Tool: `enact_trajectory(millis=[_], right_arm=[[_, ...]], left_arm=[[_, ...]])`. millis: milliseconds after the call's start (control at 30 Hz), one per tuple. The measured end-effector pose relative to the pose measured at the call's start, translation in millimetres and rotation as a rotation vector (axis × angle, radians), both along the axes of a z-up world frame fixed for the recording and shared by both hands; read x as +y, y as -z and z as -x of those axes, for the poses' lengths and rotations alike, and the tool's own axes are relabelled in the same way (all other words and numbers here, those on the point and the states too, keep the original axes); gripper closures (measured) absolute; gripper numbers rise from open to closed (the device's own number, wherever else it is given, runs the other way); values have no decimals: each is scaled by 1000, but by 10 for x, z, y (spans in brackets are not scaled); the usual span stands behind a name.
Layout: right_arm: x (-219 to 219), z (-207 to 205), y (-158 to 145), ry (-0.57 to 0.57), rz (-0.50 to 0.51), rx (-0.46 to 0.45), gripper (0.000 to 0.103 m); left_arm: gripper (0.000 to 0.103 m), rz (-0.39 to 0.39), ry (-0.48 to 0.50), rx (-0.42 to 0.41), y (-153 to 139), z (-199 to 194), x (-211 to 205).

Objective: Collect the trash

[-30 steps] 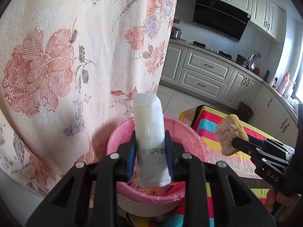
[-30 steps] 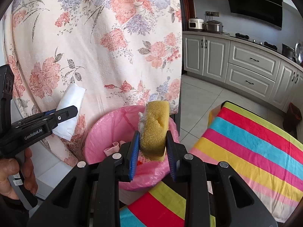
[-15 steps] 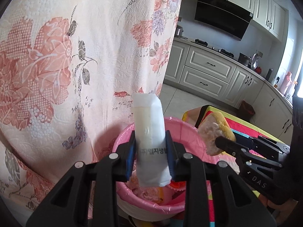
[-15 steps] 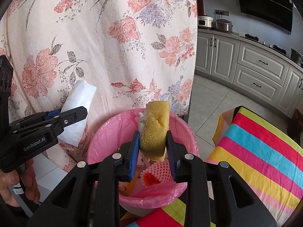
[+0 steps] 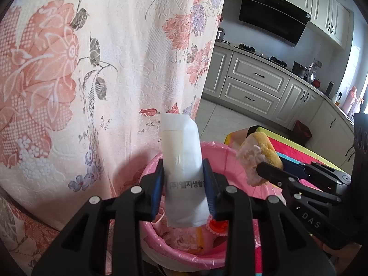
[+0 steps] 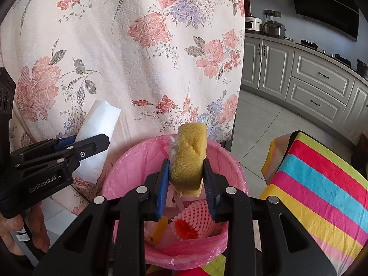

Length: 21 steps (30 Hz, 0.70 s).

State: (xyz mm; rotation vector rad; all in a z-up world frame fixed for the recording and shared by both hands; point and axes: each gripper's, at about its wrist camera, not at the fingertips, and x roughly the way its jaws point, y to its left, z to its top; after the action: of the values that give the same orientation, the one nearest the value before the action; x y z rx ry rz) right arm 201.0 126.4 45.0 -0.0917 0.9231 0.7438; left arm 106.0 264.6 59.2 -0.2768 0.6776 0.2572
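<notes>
Two claw labels read "GenRobot.AI" [image 6: 42, 185] and "DAS" [image 5: 310, 220].

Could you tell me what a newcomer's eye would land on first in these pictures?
Probably the yellow sponge between the opening right tongs, above the pink-lined bin. Next, the white packet between the opening left tongs over that bin, with the big floral cloth behind.

Sponge [image 6: 188, 156] above bin [image 6: 128, 174], packet [image 6: 99, 124] left
</notes>
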Motion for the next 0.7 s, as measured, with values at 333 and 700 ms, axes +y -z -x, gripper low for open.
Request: enact_trajectory(millis=[333, 700], right_arm=[[-118, 17, 15, 29, -7, -6, 44], [-572, 353, 6, 93, -1, -29, 40]], left_arm=[[38, 23, -15, -11, -25, 108, 0], [9, 35, -45, -8, 15, 567, -129]])
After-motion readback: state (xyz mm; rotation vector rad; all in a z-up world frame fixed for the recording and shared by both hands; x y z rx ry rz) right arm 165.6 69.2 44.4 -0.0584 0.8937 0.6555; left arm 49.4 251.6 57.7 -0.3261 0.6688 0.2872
